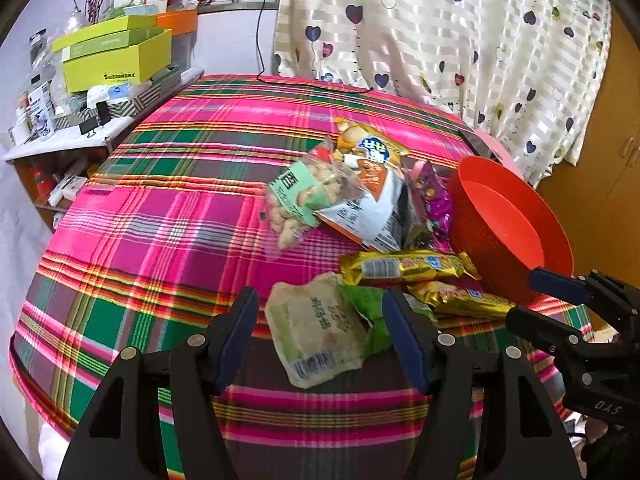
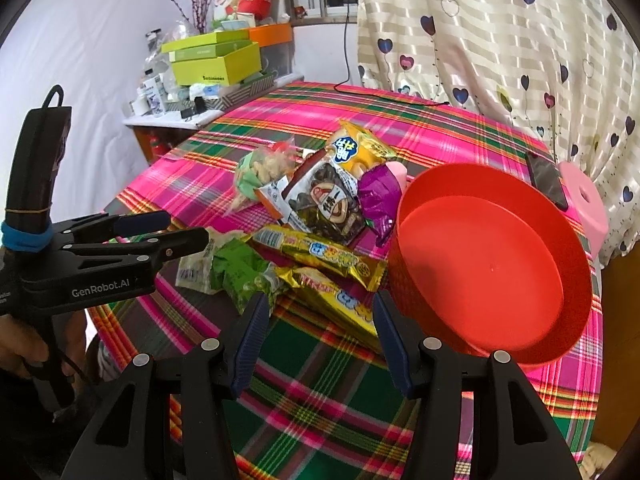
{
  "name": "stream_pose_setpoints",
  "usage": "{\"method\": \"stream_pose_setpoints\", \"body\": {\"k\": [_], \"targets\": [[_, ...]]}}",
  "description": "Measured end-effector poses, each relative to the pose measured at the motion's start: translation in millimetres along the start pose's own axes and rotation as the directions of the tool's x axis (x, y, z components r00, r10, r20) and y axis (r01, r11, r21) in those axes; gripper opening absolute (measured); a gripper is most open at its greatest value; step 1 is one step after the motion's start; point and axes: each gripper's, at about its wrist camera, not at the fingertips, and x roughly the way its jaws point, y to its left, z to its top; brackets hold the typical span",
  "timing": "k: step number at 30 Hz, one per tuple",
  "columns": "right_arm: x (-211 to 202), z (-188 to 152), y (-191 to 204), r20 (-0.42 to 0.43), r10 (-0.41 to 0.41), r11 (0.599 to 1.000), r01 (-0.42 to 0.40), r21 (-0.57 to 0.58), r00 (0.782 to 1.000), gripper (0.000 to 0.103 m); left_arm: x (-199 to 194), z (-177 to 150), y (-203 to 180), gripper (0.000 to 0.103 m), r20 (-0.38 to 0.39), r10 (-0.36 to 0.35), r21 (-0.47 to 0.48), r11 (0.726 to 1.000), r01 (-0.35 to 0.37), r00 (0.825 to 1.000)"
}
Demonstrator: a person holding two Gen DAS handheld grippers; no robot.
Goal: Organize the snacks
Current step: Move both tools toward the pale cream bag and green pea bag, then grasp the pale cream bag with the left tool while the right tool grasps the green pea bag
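A pile of snack packets lies on the plaid tablecloth [image 1: 160, 216] beside a red bowl [image 1: 508, 224], which holds nothing. My left gripper [image 1: 320, 304] is open, its fingers on either side of a pale green-and-white packet [image 1: 320, 332]. Two gold bars [image 1: 408, 268] lie just beyond it, then a clear bag of peanuts [image 1: 304, 196] and a white-orange bag [image 1: 368, 200]. My right gripper [image 2: 318, 310] is open and empty, just short of the nearer gold bar [image 2: 340, 300], with the red bowl [image 2: 492, 264] to its right. The green packet [image 2: 240, 272] lies left of the bars.
A purple packet [image 2: 380, 196] and a yellow bag [image 2: 356, 148] lie at the back of the pile. A black phone [image 2: 546, 178] and a pink holder [image 2: 584, 204] sit behind the bowl. A cluttered side shelf with green boxes [image 1: 116, 56] stands far left. A curtain [image 1: 460, 40] hangs behind.
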Motion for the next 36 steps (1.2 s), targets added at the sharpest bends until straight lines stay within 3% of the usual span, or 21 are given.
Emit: {"method": "stream_pose_setpoints", "body": {"k": [11, 21, 26, 29, 36], "targets": [[20, 11, 5, -0.010, 0.020, 1.000, -0.020, -0.007, 1.000, 0.053, 18, -6, 25, 0.065, -0.055, 0.004, -0.051, 0.999, -0.007, 0.998], [33, 7, 23, -0.054, 0.096, 0.990, -0.101, -0.101, 0.994, 0.053, 40, -15, 16, 0.065, -0.136, -0.060, -0.050, 0.997, 0.053, 0.989], [36, 3, 22, -0.062, 0.101, 0.990, -0.107, -0.096, 0.993, 0.053, 43, -15, 9, 0.065, -0.110, -0.040, -0.016, 0.999, 0.038, 0.993], [37, 3, 21, -0.066, 0.100, 0.990, -0.106, -0.095, 0.993, 0.053, 41, -16, 10, 0.051, -0.088, -0.061, -0.011, 0.998, 0.060, 0.994], [42, 3, 25, -0.082, 0.107, 0.986, -0.116, -0.123, 0.991, 0.053, 33, -14, 23, 0.042, -0.059, -0.085, -0.036, 0.996, 0.083, 0.995]]}}
